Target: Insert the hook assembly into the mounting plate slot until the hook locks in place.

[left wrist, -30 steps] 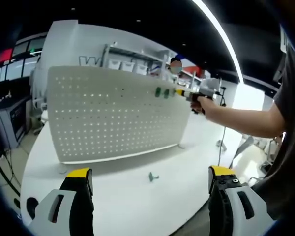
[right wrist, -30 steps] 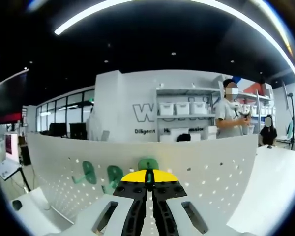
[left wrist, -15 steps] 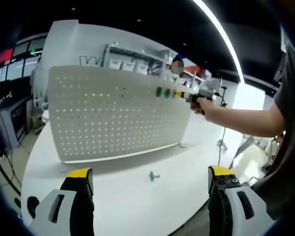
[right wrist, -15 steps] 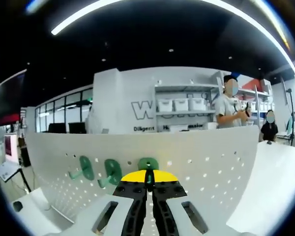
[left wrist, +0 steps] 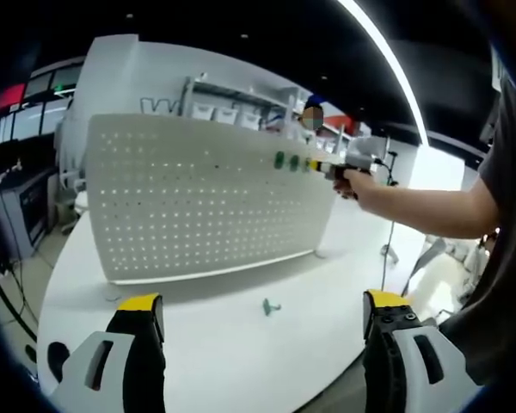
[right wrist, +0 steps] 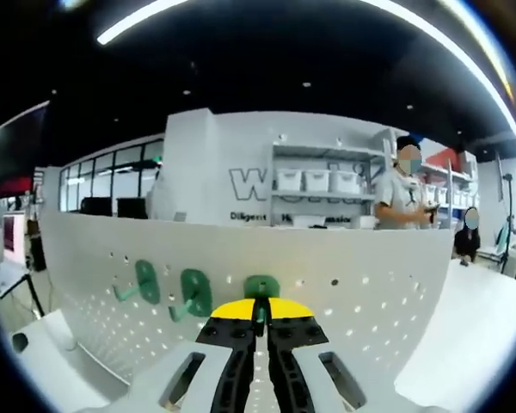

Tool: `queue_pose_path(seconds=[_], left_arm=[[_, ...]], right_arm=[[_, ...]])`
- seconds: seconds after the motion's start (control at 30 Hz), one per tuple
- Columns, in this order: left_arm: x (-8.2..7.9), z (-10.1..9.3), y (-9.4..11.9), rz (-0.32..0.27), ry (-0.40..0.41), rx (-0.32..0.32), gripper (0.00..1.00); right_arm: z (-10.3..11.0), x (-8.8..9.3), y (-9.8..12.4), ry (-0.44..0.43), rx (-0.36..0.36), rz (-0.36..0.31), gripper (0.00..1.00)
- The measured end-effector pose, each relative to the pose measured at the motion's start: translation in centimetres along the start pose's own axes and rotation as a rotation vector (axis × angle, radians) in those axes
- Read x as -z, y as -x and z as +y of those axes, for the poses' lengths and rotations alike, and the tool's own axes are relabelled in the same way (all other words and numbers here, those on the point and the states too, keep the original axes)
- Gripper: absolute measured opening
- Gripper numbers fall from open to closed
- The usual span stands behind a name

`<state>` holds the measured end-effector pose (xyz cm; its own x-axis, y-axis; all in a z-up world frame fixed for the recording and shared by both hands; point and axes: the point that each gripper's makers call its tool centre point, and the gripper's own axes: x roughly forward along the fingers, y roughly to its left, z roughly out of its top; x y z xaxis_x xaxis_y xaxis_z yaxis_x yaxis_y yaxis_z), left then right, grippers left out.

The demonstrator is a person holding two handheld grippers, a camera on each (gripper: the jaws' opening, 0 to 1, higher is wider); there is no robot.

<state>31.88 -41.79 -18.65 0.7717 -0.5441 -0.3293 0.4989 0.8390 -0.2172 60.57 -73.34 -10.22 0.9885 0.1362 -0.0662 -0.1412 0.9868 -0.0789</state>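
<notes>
Closest to me in the left gripper view, my left gripper has its yellow-tipped jaws spread wide with nothing between them, low over the white worktop. A little ahead of them a small green hook lies loose on the worktop, apart from everything else. Beyond it the white pegboard stands upright near the worktop's far side. Out at its upper right corner I see a person's arm reaching in, the hand gripping my right gripper held up against the board. In the right gripper view, the right gripper has its jaws pressed together on a thin green stem, pinching the green hook whose round back plate sits flat against the pegboard just ahead of the jaw tips. Two more green hooks hang on the board just to the left of it, in a row. Well behind the board I see shelves with white bins and a person standing beside them.
</notes>
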Motion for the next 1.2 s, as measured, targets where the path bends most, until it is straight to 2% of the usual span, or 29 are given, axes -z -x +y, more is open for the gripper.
queue_pose_path(seconds=[0.23, 0.37, 0.47, 0.67, 0.73, 0.9, 1.2], left_arm=[[-0.1, 0.1, 0.1, -0.001, -0.002, 0.004, 0.97], [-0.1, 0.1, 0.2, -0.004, -0.001, 0.004, 0.97], [-0.1, 0.0, 0.2, -0.003, 0.0, 0.007, 0.97], [-0.4, -0.5, 0.3, -0.012, -0.013, 0.014, 0.97], [-0.5, -0.6, 0.4, -0.015, -0.014, 0.014, 0.98], [-0.4, -0.8, 0.6, -0.014, -0.017, 0.013, 0.97], [-0.5, -1.6, 0.7, -0.014, -0.034, 0.022, 0.97]], right_arm=[[-0.4, 0.0, -0.1, -0.018, 0.008, 0.003, 0.07], [-1.0, -0.8, -0.2, -0.031, 0.015, -0.019, 0.09], [-0.8, -1.3, -0.1, 0.013, 0.012, -0.031, 0.1], [-1.1, -2.1, 0.4, 0.022, 0.004, -0.047, 0.16], [-1.2, -2.5, 1.0, 0.014, 0.001, -0.056, 0.18], [-0.9, -2.9, 2.9, 0.078, -0.026, -0.068, 0.18], [-1.1, -2.8, 6.7, 0.075, -0.05, -0.072, 0.19]])
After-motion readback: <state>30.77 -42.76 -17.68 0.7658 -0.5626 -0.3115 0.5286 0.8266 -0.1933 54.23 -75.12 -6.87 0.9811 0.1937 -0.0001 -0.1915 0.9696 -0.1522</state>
